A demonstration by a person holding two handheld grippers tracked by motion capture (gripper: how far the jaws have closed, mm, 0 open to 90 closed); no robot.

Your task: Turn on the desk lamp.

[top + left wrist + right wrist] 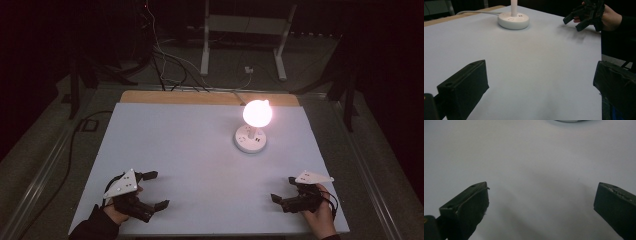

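Lamp (257, 114): lit globe on a round white base (250, 139), standing right of centre toward the far side of the table (200, 150).
Left gripper (154, 190): near left corner, fingers spread wide, holding nothing.
Right gripper (284, 189): near right corner, fingers likewise apart, empty.
Cable (477, 12): runs from the base off the far edge.

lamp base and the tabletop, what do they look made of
Lamp base: looks like glossy white moulded plastic, smooth with small sockets in it. Tabletop: a matte pale sheet, with no glare under the light, over a wooden-looking board at the far edge.
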